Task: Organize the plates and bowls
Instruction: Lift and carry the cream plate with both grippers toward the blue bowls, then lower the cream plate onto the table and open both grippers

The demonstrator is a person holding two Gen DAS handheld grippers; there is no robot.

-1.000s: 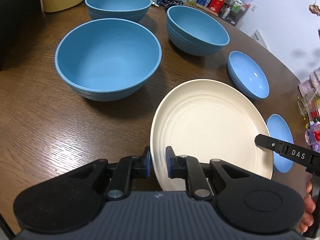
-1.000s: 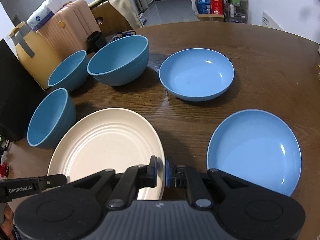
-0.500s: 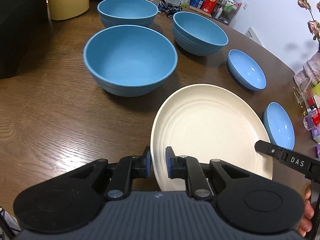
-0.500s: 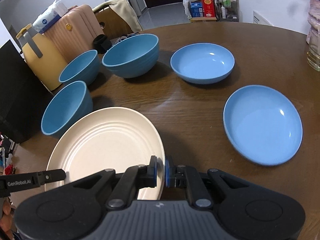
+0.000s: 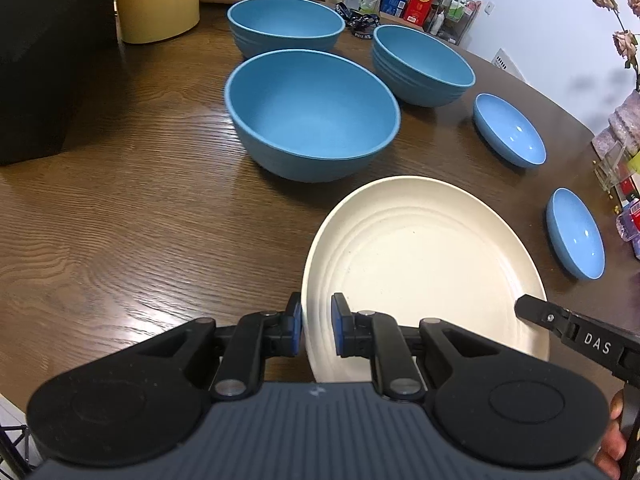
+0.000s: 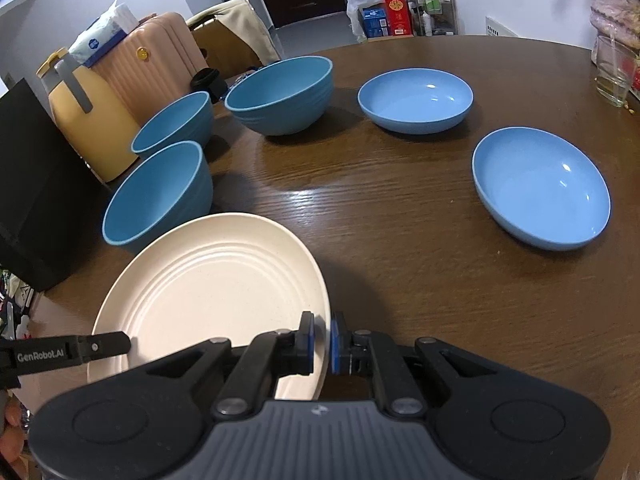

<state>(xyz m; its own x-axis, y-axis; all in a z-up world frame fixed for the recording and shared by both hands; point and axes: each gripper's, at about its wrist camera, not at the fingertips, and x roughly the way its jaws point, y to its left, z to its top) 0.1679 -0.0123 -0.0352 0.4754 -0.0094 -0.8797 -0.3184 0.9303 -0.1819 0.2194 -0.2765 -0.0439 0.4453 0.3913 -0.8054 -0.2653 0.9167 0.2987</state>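
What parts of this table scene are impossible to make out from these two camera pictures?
- Near edge of the cream plate: left wrist view, hidden behind the left gripper; right wrist view, behind the right gripper.
- The person: only fingers show, cut off at the picture's corner.
- Labels on the boxes beyond the table: too small.
- Whether the plate touches the table: cannot tell.

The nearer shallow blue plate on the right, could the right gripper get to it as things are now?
Probably not yet: the right gripper is shut on the cream plate. The table toward the shallow blue plate is bare.
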